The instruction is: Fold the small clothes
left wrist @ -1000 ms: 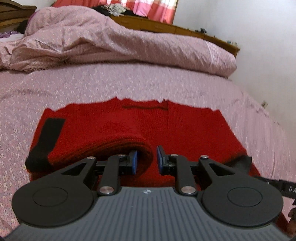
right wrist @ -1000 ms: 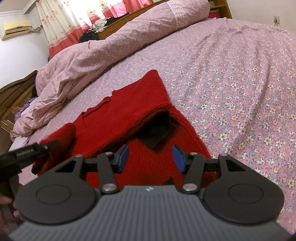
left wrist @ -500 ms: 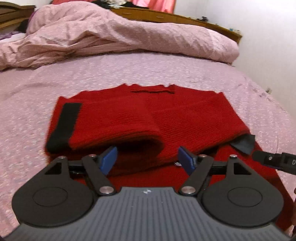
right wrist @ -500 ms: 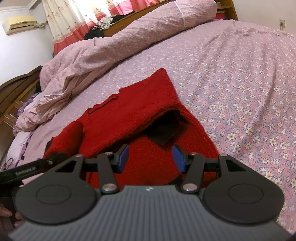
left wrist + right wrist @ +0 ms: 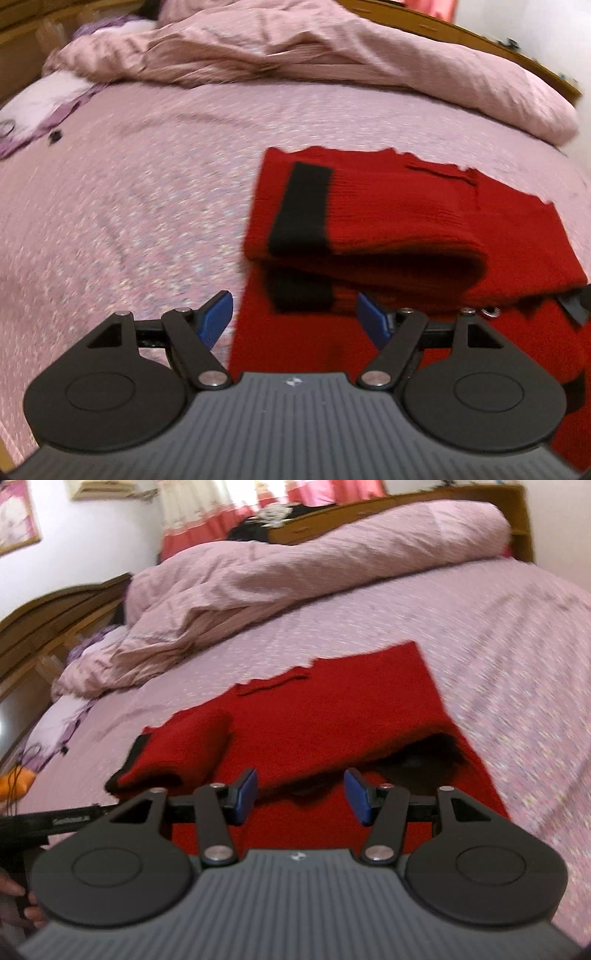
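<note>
Red knit sweater w/ black cuffs (image 5: 424, 221) is lying on pink floral bed (image 5: 129, 206), left sleeve folded in. Left claw (image 5: 293, 319) is gaping wide, empty; right claw (image 5: 301, 794) spread, empty. Next: right sleeve at 3 o'clock needs folding in.

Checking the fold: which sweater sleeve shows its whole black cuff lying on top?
The left-hand sleeve, folded across the red sweater; its black cuff lies fully exposed. The other cuff is mostly tucked underneath.

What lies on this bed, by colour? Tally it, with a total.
Red: 1, the sweater with black cuffs
Pink: 1, the rumpled duvet
Lilac: 1, the cloth at the bed's far corner
Total: 3
</note>
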`<state>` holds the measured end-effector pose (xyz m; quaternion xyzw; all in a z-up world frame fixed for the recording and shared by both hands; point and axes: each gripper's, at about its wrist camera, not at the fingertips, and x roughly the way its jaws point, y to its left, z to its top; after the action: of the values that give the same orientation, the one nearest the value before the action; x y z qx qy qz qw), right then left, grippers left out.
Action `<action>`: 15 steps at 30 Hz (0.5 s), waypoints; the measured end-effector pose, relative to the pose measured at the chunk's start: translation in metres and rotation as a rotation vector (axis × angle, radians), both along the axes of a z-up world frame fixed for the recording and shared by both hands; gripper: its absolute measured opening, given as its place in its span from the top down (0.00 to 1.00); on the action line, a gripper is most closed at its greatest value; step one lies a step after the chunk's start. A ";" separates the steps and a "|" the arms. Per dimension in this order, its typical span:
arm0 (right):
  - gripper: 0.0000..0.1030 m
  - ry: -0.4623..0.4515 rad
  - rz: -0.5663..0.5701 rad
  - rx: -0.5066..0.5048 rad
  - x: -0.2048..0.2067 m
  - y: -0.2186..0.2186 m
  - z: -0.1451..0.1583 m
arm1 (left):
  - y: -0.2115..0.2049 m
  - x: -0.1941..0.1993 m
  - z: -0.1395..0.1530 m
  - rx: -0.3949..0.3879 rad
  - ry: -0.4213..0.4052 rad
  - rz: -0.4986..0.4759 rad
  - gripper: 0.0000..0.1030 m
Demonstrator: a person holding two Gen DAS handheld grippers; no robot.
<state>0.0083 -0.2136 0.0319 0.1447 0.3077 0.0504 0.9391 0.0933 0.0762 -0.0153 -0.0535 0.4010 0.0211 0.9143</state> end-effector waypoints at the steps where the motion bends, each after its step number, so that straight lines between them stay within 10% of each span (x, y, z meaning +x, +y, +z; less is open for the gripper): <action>1: 0.46 -0.005 0.020 -0.012 0.003 0.007 0.002 | 0.004 0.001 -0.001 -0.002 0.005 0.011 0.24; 15: 0.46 -0.044 0.281 -0.224 0.048 0.112 0.013 | 0.030 0.015 -0.012 -0.027 0.029 0.067 0.24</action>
<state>0.0565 -0.1014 0.0449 -0.0063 0.3079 0.1499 0.9395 0.1081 0.1063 -0.0277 -0.0790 0.4126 0.0468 0.9063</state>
